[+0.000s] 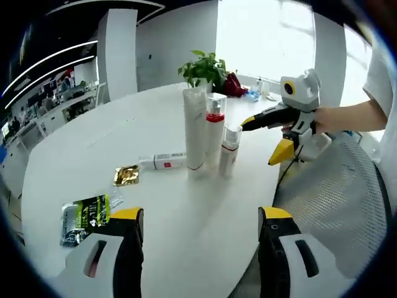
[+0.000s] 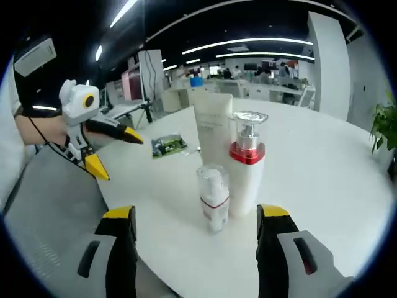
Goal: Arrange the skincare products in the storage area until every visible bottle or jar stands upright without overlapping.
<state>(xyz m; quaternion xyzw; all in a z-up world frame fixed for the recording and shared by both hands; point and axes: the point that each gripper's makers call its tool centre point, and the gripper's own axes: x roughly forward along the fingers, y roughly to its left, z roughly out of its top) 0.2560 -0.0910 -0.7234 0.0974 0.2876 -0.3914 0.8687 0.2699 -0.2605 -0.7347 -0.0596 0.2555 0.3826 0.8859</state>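
Three products stand upright close together on the round white table [image 1: 124,124]: a tall white tube [image 1: 195,127], a white pump bottle with a red collar [image 1: 214,127] and a small clear-capped bottle [image 1: 229,149]. A small white tube [image 1: 162,162] lies on its side left of them. My left gripper [image 1: 201,217] is open near the table's edge, well short of them. My right gripper [image 1: 260,141] hovers open just right of the small bottle. In the right gripper view the small bottle [image 2: 213,197] sits just ahead of my open right gripper [image 2: 195,217], in front of the pump bottle [image 2: 247,161] and tall tube [image 2: 214,124]. The left gripper [image 2: 119,156] is open at the left.
A gold sachet [image 1: 126,175] and a green packet [image 1: 87,214] lie on the table left of the products. A potted plant [image 1: 205,68] and a red item [image 1: 234,85] stand at the far edge. A grey mesh chair [image 1: 341,198] is beside the table.
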